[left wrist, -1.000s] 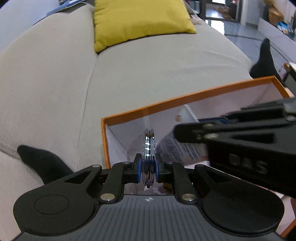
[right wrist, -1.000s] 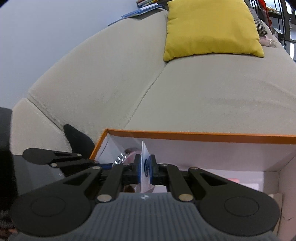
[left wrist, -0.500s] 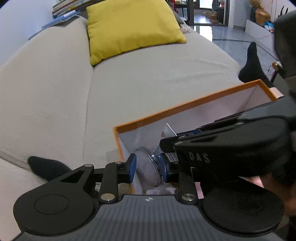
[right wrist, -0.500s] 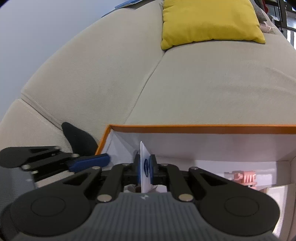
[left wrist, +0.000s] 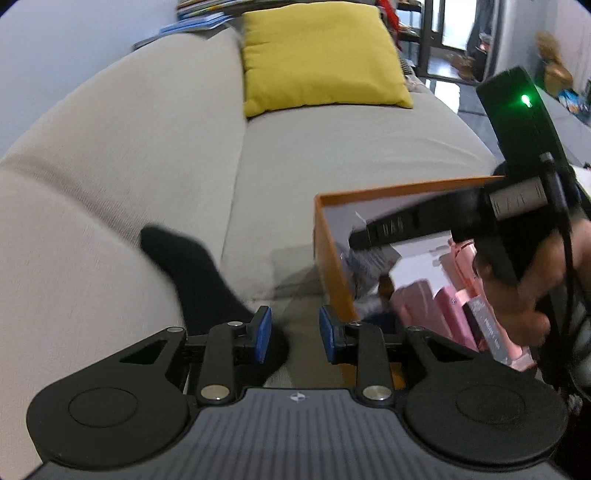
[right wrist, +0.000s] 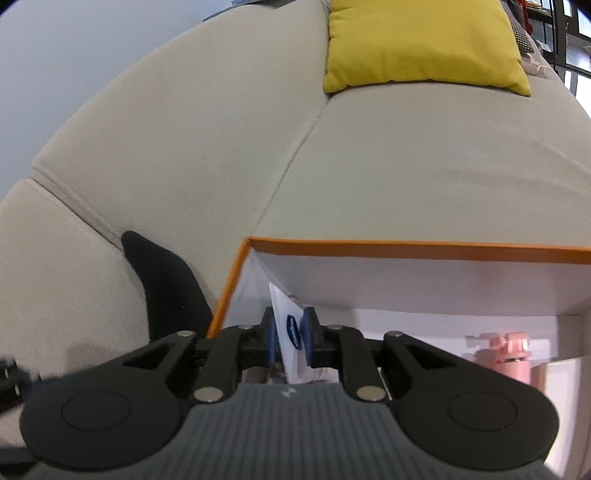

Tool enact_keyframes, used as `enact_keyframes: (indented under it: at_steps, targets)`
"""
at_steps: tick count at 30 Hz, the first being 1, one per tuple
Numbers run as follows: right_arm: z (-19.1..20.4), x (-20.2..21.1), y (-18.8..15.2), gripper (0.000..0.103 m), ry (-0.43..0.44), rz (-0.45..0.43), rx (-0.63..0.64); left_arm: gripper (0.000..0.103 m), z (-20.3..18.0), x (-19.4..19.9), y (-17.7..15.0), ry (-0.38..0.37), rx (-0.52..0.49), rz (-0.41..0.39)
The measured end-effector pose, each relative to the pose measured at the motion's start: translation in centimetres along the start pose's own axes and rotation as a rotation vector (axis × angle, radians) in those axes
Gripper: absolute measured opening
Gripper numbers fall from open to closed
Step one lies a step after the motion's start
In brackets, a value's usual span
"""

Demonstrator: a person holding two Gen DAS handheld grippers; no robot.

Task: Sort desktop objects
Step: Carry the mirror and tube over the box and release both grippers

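Note:
An orange-rimmed box [left wrist: 369, 194] with a white inside stands on the beige sofa; it also shows in the right wrist view [right wrist: 406, 245]. My left gripper [left wrist: 294, 334] is open and empty, just left of the box's near corner, above a black sock [left wrist: 199, 273]. My right gripper [right wrist: 291, 334] is shut on a white packet with a blue logo [right wrist: 290, 332], held over the box's left inner corner. In the left wrist view the right gripper [left wrist: 373, 236] reaches into the box. Pink items [left wrist: 443, 299] lie inside the box.
A yellow cushion [left wrist: 317, 55] leans on the sofa back, also in the right wrist view [right wrist: 421, 40]. The black sock [right wrist: 166, 280] lies left of the box. A pink item [right wrist: 513, 350] sits at the box's right side. Books lie behind the sofa back [left wrist: 199, 14].
My left gripper opened, let go of the round shiny object into the box, and drew back left out of the box. My right gripper kept the packet and stayed over the box.

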State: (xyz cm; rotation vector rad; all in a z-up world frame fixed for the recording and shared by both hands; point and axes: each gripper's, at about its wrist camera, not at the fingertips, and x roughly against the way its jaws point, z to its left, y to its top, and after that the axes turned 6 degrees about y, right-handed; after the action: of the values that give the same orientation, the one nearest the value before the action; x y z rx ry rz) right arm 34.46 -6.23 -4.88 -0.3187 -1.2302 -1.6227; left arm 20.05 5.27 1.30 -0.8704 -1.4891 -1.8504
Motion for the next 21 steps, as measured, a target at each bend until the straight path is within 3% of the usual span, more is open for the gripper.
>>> enact_keyframes:
  at_steps: [2, 6, 11, 21]
  targets:
    - [0.3, -0.1, 0.0, 0.023, 0.017, 0.003, -0.014, 0.033, 0.9, 0.0, -0.9, -0.008, 0.047, -0.002]
    - [0.2, 0.3, 0.0, 0.024, 0.021, -0.003, -0.024, 0.033, 2.6, -0.7, -1.9, -0.013, 0.119, 0.014]
    - [0.6, 0.8, -0.1, 0.031, -0.004, -0.011, 0.008, 0.033, 2.3, -0.2, -2.7, -0.024, 0.098, -0.001]
    - [0.5, 1.8, -0.3, 0.037, -0.036, -0.028, 0.062, 0.033, 1.9, -0.2, -3.2, -0.054, 0.08, -0.001]
